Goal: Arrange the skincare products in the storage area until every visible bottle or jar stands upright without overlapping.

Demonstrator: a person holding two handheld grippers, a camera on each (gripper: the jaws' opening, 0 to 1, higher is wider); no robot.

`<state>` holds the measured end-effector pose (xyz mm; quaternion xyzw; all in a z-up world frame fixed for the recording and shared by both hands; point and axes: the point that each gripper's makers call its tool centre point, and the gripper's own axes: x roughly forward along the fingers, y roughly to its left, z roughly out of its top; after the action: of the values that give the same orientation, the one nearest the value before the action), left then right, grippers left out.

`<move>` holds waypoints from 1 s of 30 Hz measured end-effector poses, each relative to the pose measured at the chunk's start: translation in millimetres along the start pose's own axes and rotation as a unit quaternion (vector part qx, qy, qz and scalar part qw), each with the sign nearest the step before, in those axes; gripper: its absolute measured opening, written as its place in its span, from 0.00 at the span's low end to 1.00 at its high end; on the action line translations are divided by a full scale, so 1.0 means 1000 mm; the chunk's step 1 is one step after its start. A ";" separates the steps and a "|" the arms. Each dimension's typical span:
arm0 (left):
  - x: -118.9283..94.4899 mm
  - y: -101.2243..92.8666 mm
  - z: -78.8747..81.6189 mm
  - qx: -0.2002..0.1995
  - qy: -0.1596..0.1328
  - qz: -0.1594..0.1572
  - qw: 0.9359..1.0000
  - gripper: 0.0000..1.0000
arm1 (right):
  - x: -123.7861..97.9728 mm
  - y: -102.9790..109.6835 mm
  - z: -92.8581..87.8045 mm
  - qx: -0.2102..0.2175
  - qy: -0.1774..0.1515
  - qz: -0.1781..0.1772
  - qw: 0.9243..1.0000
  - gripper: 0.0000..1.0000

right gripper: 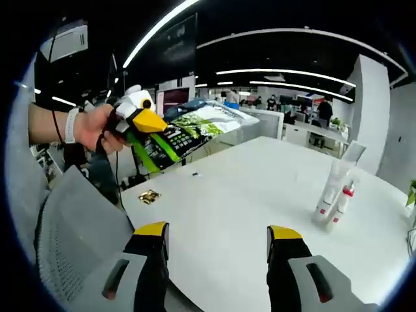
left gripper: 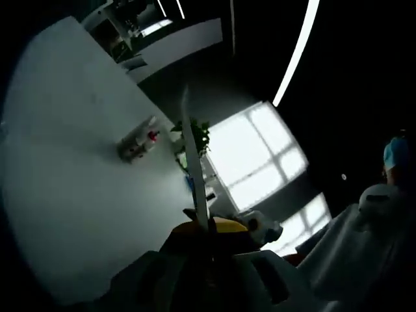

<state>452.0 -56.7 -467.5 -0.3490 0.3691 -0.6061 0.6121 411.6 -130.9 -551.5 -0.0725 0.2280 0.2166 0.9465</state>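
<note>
Two or three slim skincare tubes (right gripper: pixel 337 195) stand upright in a tight cluster on the white table (right gripper: pixel 247 208), touching or nearly so (can't tell whether they overlap); one has a red cap (right gripper: pixel 348 191). Their long axes run vertical, so none looks tipped over. From the right tongs (right gripper: pixel 218 247) the tubes lie ahead and off to the right, well apart, nothing between them and the tubes. The right tongs are spread wide with nothing between them. The left tongs (right gripper: pixel 140 120) are out beyond the table edge on the far side from the tubes, clamped on a green-and-white flat pouch (right gripper: pixel 195 130) held in the air. In the left gripper view that pouch (left gripper: pixel 194 162) shows edge-on between its yellow tips, with the tubes (left gripper: pixel 138 142) far off on the table (left gripper: pixel 71 182). Judgement: the right tongs are nearer and free, so any nudge or regrasp of the tubes falls to that side, reaching forward-right. A small gold item (right gripper: pixel 149 195) lies near the table edge, well clear of the tubes.
</note>
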 end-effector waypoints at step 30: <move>0.033 0.044 0.093 -0.012 -0.053 0.009 0.998 0.00 | -0.006 -0.027 -0.034 -0.036 0.073 -0.065 0.995 0.51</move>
<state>554.1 -91.0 -461.8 -0.3846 0.3463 -0.5772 0.6317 405.7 -165.7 -578.1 -0.1368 0.2838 0.1564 0.9361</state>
